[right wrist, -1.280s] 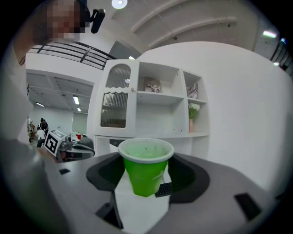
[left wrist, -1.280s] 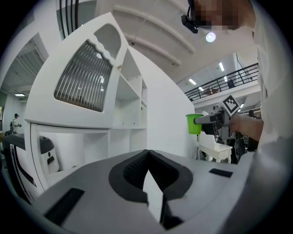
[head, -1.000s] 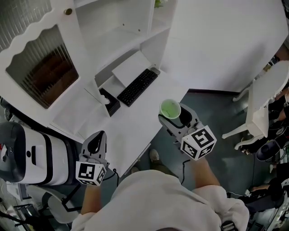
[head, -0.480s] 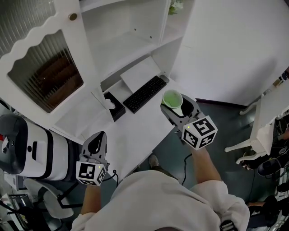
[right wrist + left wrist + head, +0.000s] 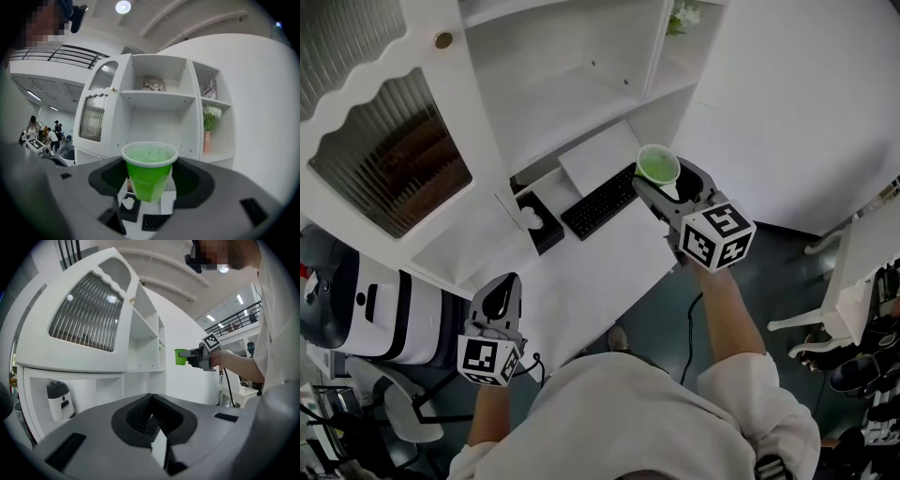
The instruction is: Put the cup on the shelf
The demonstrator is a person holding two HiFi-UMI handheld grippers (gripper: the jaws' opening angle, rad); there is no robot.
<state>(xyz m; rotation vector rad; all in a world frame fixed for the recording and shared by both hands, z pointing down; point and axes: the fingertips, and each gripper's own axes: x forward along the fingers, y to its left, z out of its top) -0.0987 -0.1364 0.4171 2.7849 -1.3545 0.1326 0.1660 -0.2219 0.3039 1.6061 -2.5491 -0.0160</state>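
Right gripper view shows one green plastic cup [image 5: 149, 173], upright and pinched between the widely spread jaws of the right gripper [image 5: 664, 186]. It is in the air before the white shelf unit [image 5: 157, 96], above the desk. Head view shows only the cup's rim and inside. Its wall is hidden there. The left gripper [image 5: 152, 420] has its jaws pressed together on nothing. One black keyboard [image 5: 602, 201] lies below. The pink vase of white flowers [image 5: 209, 126] is cut off in head view.

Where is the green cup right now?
Head view, right of centre: the green cup is held upright in the right gripper, over the desk beside the keyboard.
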